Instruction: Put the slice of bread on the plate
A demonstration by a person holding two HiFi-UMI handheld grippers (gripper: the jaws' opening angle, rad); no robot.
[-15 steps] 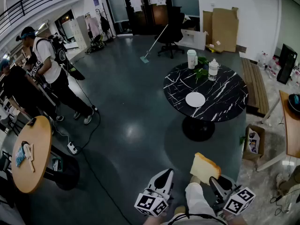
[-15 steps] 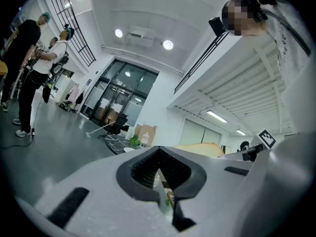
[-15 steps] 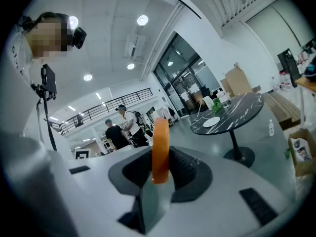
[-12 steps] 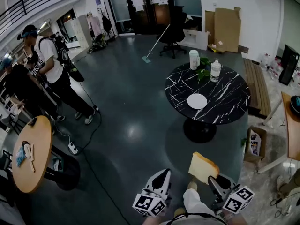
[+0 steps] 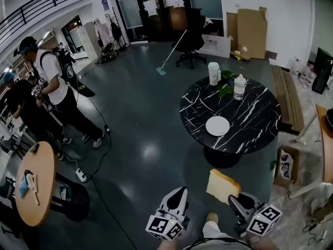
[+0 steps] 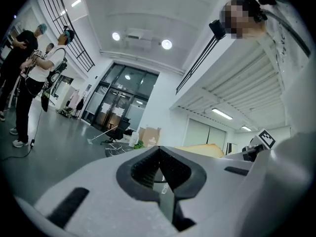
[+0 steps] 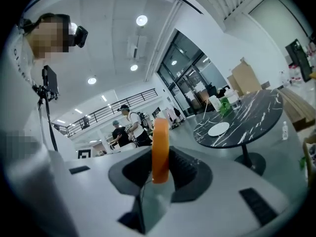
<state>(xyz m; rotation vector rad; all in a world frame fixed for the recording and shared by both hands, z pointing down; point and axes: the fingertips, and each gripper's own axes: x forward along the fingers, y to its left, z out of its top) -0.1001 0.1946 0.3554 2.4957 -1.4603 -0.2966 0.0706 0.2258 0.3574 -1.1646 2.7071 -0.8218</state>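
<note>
My right gripper [image 5: 235,201] is shut on the slice of bread [image 5: 222,186], held on edge over the floor near the bottom of the head view. In the right gripper view the bread's orange crust [image 7: 160,149] stands upright between the jaws. The white plate [image 5: 217,125] lies on the black marble round table [image 5: 255,124] ahead, also seen as the plate [image 7: 218,129] to the right of the bread. My left gripper [image 5: 179,196] is level beside the right one, jaws shut and empty [image 6: 159,168].
A white cup [image 5: 213,73], a green plant [image 5: 225,90] and a bottle [image 5: 239,87] stand at the table's far side. People [image 5: 52,85] stand at the left by a wooden round table [image 5: 34,191]. A cable [image 5: 101,150] runs across the floor. A box [image 5: 284,165] sits right of the table.
The view has shifted a little nearer the marble table; the bread stays in my right gripper, and both grippers keep their places low in the head view.
</note>
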